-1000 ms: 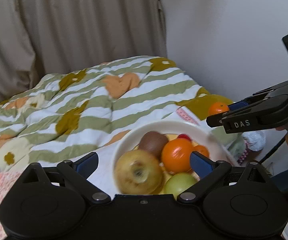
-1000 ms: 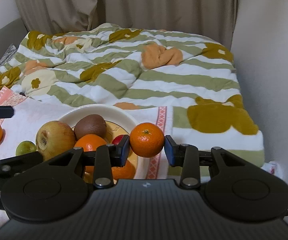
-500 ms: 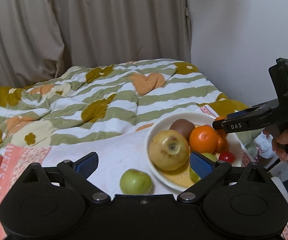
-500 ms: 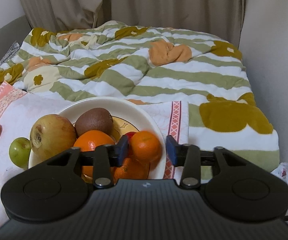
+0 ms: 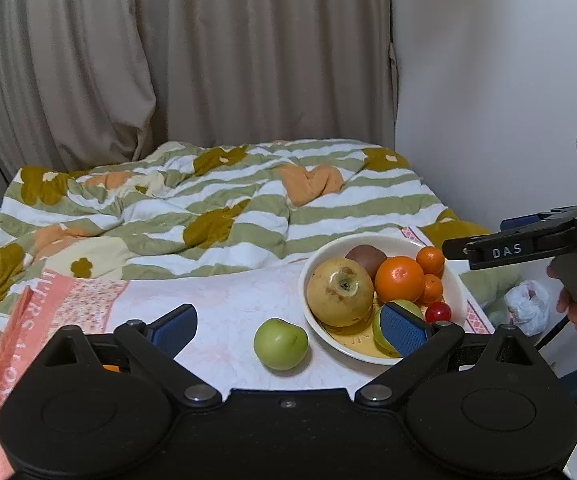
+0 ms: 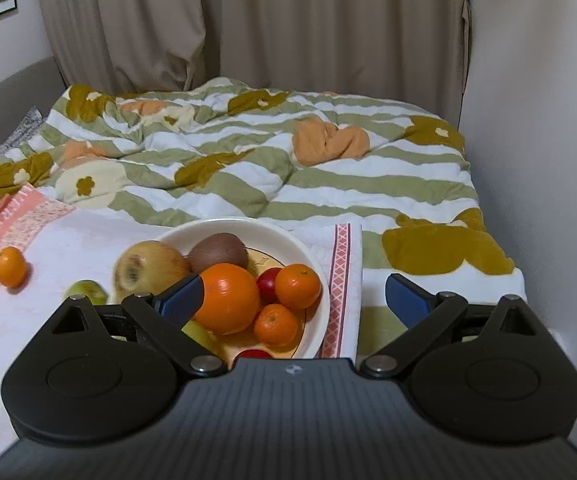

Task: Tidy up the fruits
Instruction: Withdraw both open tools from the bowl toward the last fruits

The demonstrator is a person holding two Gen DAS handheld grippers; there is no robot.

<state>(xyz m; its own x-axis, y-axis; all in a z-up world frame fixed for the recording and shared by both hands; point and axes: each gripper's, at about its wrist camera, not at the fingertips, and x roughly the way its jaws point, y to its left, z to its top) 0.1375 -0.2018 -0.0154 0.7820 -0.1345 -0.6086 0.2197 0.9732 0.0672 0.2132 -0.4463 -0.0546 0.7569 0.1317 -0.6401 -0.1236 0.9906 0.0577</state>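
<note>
Fruits sit mostly in the white bowl (image 6: 320, 292). Left of the bowl on the pink cloth (image 5: 216, 304) lie a small mandarin (image 6: 10, 267), then a green apple (image 5: 280, 343). Nearest the bowl, the left claw (image 5: 288, 326) gapes wide, empty. Over the bowl's right side, the right claw (image 6: 294, 300) has just been opening, nothing between its fingers; a mandarin (image 6: 298, 286) rests inside the bowl.

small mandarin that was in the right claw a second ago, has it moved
Yes. The small mandarin has gone from between the pads down into the bowl, resting by the big orange. The right claw has just been opening and holds nothing.
</note>
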